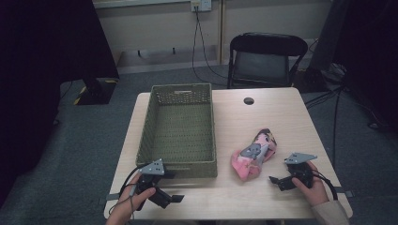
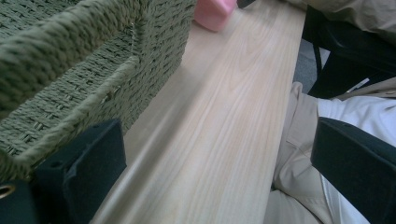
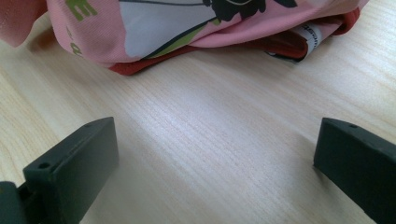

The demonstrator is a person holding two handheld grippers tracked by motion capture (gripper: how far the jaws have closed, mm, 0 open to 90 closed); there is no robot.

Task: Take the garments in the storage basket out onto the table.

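Surface point(image 1: 281, 117) of pale wood is seen from above, with a woven green basket point(image 1: 180, 96) set on its left half and a folded pink printed garment point(image 1: 253, 154) lying to the right of it, near the front edge. The right hand-held gripper point(image 1: 274, 180) is held just right of the garment, jaws spread wide and empty; the left hand-held gripper point(image 1: 176, 198) is parked by the basket's near wall, likewise open. Judged from here, a grasp taken on the top fold alone could let the bundle unroll and drape over the basket rim. A care label and red inner lining point(image 3: 289, 44) are revealed in the right gripper view, detail lost from above; the chair point(image 1: 267, 58) beyond is caught by the high view.
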